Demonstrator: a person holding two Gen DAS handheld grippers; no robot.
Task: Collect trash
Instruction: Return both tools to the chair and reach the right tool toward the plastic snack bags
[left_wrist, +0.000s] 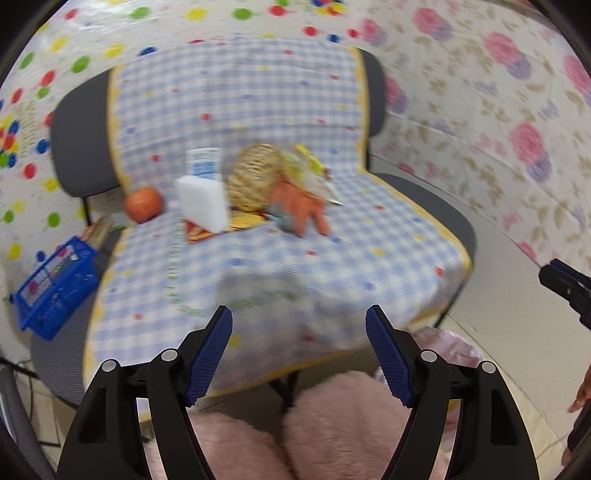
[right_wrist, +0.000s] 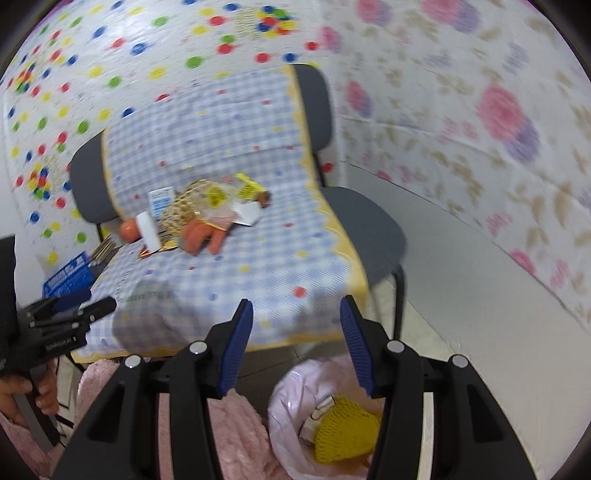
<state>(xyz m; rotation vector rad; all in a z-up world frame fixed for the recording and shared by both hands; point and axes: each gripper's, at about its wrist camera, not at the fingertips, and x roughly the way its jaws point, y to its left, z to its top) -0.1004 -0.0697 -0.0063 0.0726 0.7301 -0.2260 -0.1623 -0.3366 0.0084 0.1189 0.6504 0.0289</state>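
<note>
Over the checked cloth (draped on grey chairs), left gripper and right gripper hang spread, empty

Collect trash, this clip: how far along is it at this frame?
Partly done: yellow foam net already lies in the pink-lined bin. Nothing in hand; left tool and right tool are both empty. Left: wrappers piled on the chair's checked cloth.

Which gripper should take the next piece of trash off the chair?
Probably left. The left gripper faces the pile squarely with jaws open and empty; the clear wrapper lies straight ahead. The right gripper hangs nearer the bin.
</note>
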